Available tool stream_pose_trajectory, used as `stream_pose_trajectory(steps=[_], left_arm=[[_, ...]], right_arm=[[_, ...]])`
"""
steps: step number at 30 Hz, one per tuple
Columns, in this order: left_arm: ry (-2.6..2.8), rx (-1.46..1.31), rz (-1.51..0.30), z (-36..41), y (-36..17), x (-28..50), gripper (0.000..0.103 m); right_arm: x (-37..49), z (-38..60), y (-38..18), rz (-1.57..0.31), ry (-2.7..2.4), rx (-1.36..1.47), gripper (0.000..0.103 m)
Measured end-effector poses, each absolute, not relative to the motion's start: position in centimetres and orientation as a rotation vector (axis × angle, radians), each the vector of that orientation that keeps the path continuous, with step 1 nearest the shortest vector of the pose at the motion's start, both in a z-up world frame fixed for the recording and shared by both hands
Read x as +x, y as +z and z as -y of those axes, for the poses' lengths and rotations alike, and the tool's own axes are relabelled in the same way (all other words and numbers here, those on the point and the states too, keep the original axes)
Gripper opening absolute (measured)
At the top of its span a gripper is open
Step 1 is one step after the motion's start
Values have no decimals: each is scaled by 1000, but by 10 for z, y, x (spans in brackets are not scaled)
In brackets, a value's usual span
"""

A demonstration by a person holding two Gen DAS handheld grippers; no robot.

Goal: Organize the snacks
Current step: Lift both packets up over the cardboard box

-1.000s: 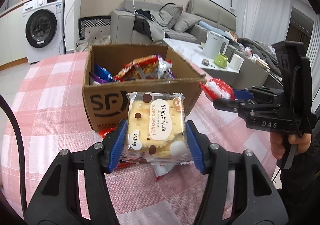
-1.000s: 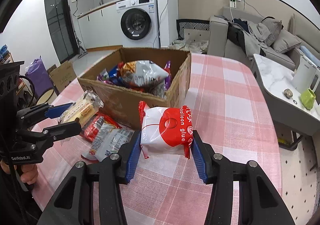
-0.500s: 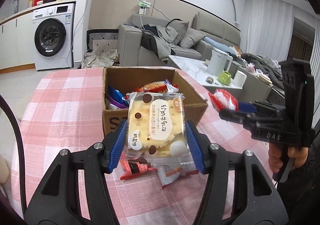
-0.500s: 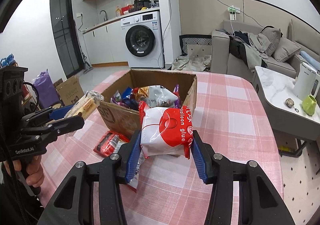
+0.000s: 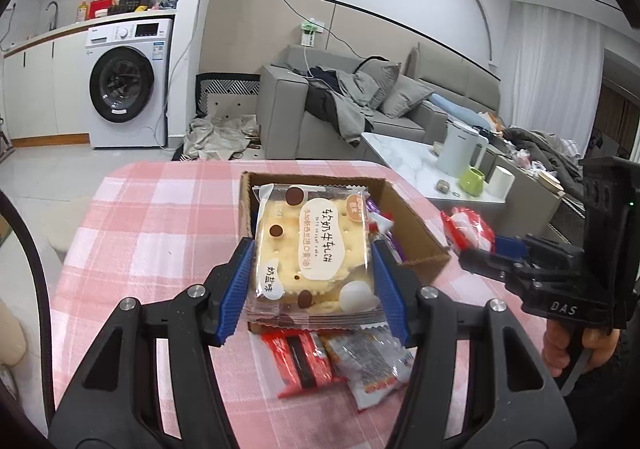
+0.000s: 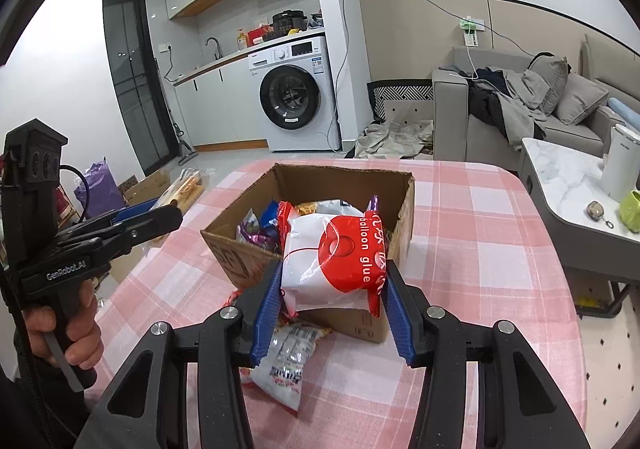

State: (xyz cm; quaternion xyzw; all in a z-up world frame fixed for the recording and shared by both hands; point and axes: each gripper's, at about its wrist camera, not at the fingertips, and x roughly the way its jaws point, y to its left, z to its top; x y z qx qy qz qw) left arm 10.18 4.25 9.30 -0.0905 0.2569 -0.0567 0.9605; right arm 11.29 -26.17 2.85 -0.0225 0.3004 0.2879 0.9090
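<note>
Both packets have risen since a second ago: then each sat low against the front wall of the cardboard box [image 6: 320, 185], now you carry them up at rim height, and the table [image 6: 480, 233] shows more of itself beneath.

Left gripper [image 5: 312, 281]: jaws partly closed, blue pads pressing both long sides of the cracker packet [image 5: 312, 249]. Packet is held flat-face to the camera, long axis running away from you toward the box, far seal over the near rim.

Right gripper [image 6: 330, 297]: jaws closed about as far as the load allows, clamped on the red-and-white packet [image 6: 336, 253]. Its printed text runs top to bottom, so the long axis looks roughly fore-and-aft too, though the puffed, crumpled film makes that hard to call.

Progress, judged from the frames: several snacks already lie inside the box, colourful wrappers heaped toward the middle. Your two held packets are not yet in. Left on the cloth just in front of the box: a red wrapper [image 5: 304, 361] and a grey-white packet [image 5: 368, 361] beside it; the right view shows a white packet [image 6: 288, 361] in the same spot, likely one of these. So two drops pending, then at least two more picks.
</note>
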Motion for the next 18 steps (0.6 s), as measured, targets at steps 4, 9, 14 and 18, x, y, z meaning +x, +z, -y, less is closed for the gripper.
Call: stream_pose_trajectory(steps=[4, 9, 14, 18], left_arm=[[-98, -192, -523, -47, 95, 117, 55], [-78, -193, -528, -46, 95, 136, 55], [-53, -187, -534, -47, 91, 156, 55], [-27, -166, -543, -45, 85, 169, 55]], right_arm=[[123, 255, 32, -617, 601, -40, 49], [134, 244, 34, -603, 607, -39, 49], [147, 233, 36, -599, 615, -36, 49], [157, 227, 38, -588, 624, -35, 49]])
